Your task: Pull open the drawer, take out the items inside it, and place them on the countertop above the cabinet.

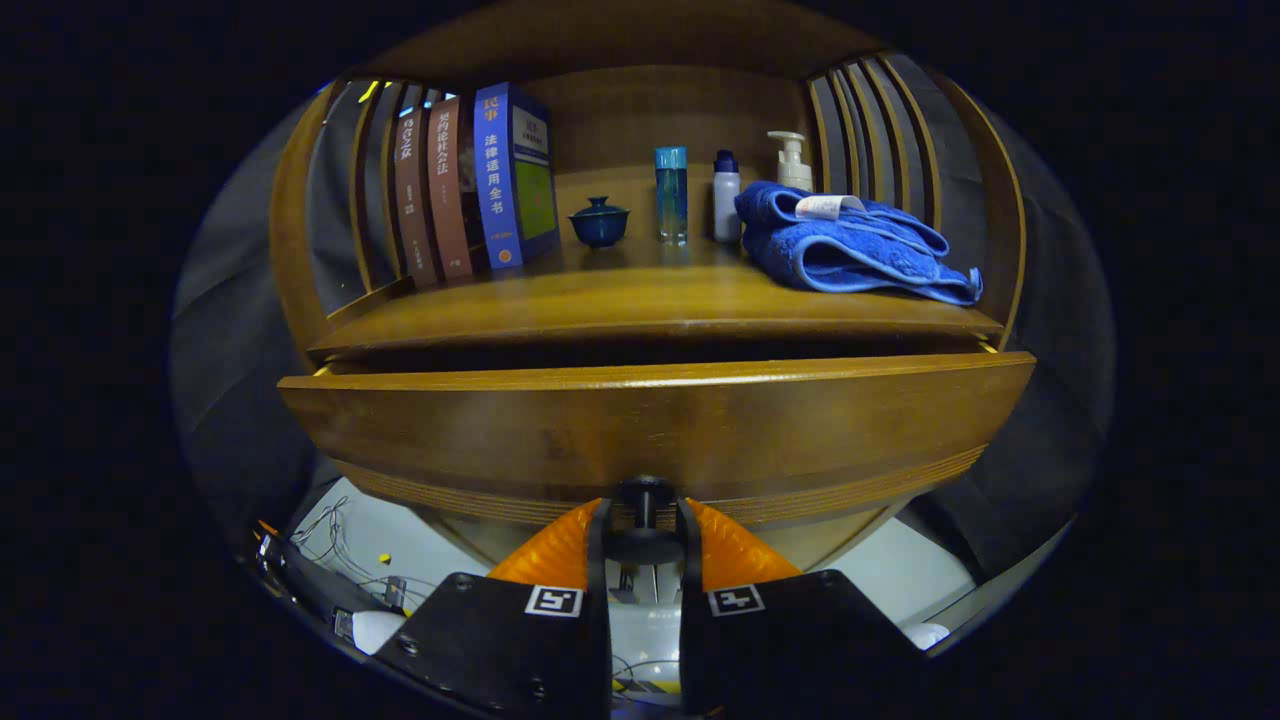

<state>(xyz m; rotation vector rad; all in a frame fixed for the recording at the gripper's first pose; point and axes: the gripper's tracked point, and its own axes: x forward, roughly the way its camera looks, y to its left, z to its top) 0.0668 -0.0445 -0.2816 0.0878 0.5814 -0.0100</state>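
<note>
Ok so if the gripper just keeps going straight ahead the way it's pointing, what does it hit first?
The gripper already has its fingers closed around the small dark drawer knob. Straight on, it would press into the curved brown wooden drawer front right behind that knob; the drawer looks slightly pulled out.

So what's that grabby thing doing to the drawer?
A person's handheld gripper has its jaws closed on the dark knob of the wooden drawer. The drawer is out just a little, with a dark gap under the countertop. What's inside is hidden. Up top sit books, a lidded cup, bottles and a blue towel.
</note>
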